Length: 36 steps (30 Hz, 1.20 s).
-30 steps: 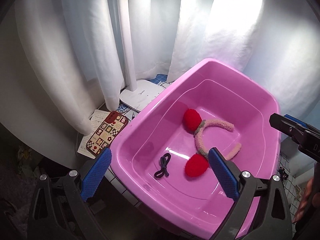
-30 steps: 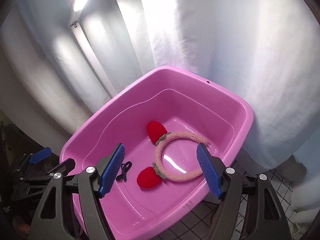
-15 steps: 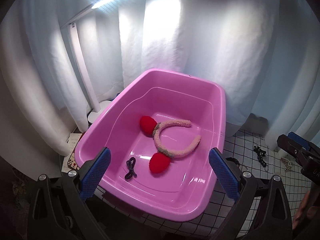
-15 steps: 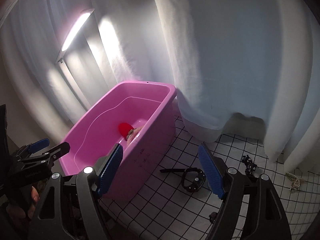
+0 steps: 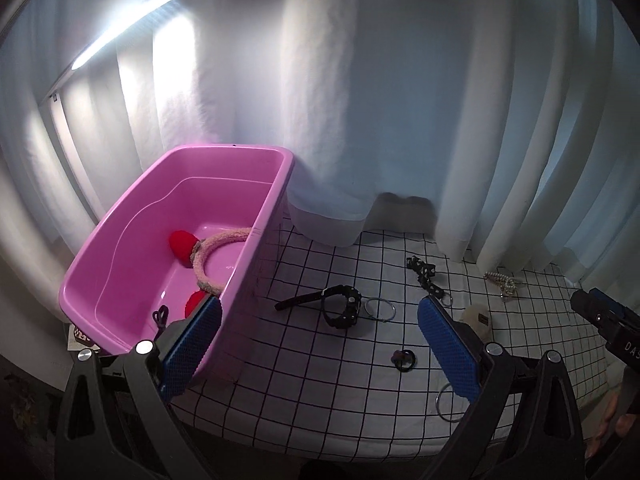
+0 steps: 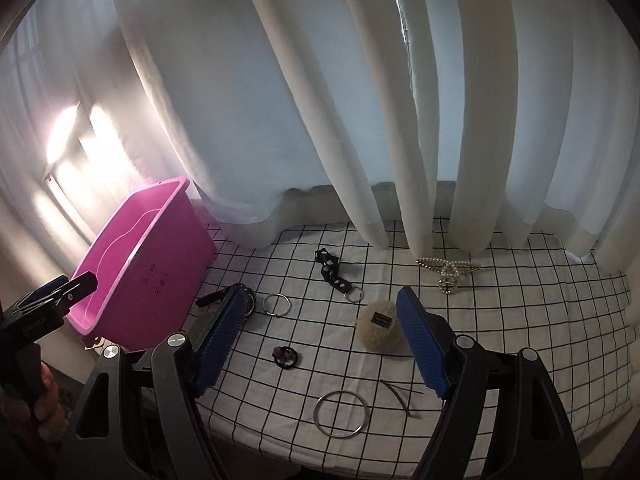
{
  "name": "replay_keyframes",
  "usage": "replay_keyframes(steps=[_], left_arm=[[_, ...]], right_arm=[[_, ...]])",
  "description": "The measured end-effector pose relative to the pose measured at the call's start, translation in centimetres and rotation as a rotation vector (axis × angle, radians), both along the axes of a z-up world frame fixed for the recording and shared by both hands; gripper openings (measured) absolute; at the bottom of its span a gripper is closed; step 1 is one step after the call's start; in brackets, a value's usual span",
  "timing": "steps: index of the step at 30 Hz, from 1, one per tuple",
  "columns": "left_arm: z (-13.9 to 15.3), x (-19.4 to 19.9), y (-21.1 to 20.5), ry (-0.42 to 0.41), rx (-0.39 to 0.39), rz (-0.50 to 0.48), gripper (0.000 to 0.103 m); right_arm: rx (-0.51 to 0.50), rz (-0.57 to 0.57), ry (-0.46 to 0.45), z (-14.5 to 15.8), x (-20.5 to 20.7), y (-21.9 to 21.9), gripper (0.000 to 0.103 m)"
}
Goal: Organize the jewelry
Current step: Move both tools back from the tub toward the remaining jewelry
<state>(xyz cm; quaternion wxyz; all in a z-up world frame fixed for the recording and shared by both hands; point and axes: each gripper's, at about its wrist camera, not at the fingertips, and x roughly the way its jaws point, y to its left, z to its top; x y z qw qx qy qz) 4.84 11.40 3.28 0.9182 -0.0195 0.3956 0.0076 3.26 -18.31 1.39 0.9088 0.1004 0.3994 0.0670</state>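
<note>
Between picks: both grippers, left gripper (image 5: 320, 344) and right gripper (image 6: 320, 340), spread apart, empty. Next: choose black watch (image 5: 340, 306) beside pink bin (image 5: 256, 240), descend, clamp.

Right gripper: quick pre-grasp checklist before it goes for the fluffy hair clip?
1. Right gripper open, holding nothing: ok.
2. Left gripper open, holding nothing: ok.
3. Fluffy hair clip in view, just inside the right finger: ok.
4. Clip apart from the keyring strap and pearl clip: ok.
5. Pink tub has bare floor beside the headband: ok.
6. Fingers centred on the clip: not ok.
</note>
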Motion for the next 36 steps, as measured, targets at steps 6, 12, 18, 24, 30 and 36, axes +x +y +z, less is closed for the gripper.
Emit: replay_keyframes(steps=[6, 12, 18, 24, 30, 36], left_arm=[[-3.0, -2.3, -5.0, 0.052, -0.005, -0.026, 0.097], [-6.8, -4.6, -8.6, 0.134, -0.005, -0.005, 0.097], [-10.3, -5.7, -11.5, 0.150, 0.035, -0.033, 0.097], [-13.7, -5.2, -13.2, 0.192, 0.030, -0.040, 0.097], [-16.6, -5.8, -15.0, 0.220, 0.022, 0.035, 0.097], [-18.8, -6.9, -17.0, 0.188, 0.040, 0.124, 0.097]], right_arm=[[-0.018, -0.019, 0.041, -2.8, -3.2, -4.6, 0.074], [-0.028, 0.028, 0.083, -6.4, -5.0, -6.9, 0.074], [-0.028, 0.043, 0.094, -9.5, -5.3, -7.4, 0.074], [-0.042, 0.074, 0.114, -12.4, -4.7, -7.7, 0.074], [-0.031, 0.162, 0.106, -14.3, -3.5, -8.4, 0.074], [-0.018, 0.300, 0.097, -16.8, -2.0, -8.1, 0.074]])
